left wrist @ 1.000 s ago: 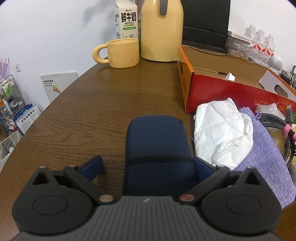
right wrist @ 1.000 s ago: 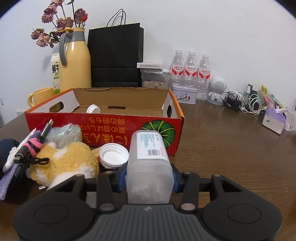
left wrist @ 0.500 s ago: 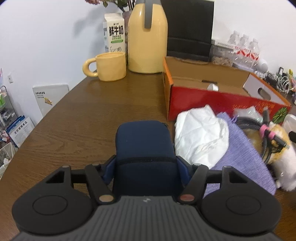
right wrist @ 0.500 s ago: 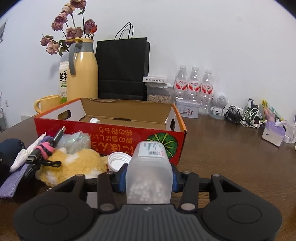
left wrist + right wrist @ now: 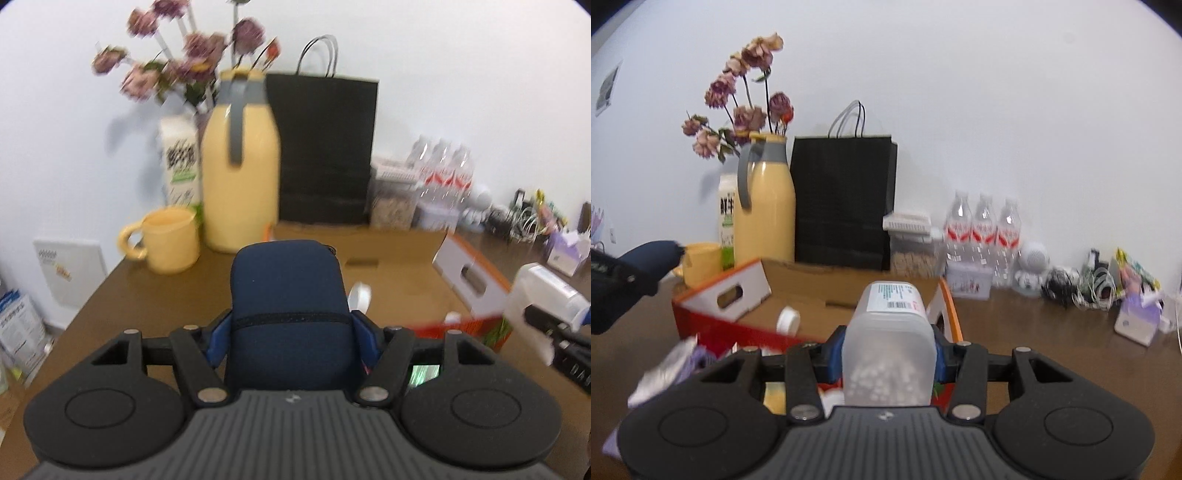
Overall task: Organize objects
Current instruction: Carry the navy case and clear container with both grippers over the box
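My left gripper is shut on a dark blue zip pouch, held up in the air before the red cardboard box. The pouch also shows at the left edge of the right wrist view. My right gripper is shut on a clear plastic jar of small white pellets with a label on its end, lifted over the front of the open box. That jar appears in the left wrist view at the right. A small white cap lies inside the box.
A yellow thermos, yellow mug, milk carton, dried flowers and a black paper bag stand behind the box. Water bottles and tangled cables line the wall on the right. Cloth and crumpled items lie under the right gripper.
The left gripper closed on the blue pouch and lifted it off the table toward the box. The right gripper rose with the jar, which stayed gripped throughout.
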### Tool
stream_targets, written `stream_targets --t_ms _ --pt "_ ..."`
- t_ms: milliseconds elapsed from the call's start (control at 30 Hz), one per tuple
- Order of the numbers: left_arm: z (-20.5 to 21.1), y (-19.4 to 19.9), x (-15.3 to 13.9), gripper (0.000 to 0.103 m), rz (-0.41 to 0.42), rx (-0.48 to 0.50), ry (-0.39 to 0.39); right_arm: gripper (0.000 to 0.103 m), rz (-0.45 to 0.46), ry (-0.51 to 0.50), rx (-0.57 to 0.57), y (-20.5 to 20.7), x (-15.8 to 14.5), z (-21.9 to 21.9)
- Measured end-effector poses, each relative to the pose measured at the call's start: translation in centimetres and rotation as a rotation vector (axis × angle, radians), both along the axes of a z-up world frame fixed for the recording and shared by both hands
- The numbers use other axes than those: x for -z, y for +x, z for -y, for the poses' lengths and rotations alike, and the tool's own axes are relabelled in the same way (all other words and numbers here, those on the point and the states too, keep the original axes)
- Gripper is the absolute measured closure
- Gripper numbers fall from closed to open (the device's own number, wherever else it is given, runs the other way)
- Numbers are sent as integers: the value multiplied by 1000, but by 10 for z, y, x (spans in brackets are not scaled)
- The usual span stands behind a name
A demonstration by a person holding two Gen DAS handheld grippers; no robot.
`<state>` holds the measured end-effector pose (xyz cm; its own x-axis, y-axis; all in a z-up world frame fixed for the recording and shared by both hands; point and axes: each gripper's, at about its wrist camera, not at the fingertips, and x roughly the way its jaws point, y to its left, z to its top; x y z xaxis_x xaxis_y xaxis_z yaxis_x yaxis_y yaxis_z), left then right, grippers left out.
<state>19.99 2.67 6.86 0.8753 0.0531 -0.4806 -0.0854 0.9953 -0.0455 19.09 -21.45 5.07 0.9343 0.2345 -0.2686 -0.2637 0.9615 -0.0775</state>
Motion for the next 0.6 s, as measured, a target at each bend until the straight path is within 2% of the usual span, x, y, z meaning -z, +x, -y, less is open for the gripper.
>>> stream_targets --t_ms 200,400,600 --pt "11 53 -7 35 13 19 -6 60 24 15 -8 38 -13 -20" --pt "14 106 15 35 -31 6 -39 60 3 44 11 84 -6 -33" --pt "21 129 33 35 -36 -3 33 60 -36 52 13 116 12 -33"
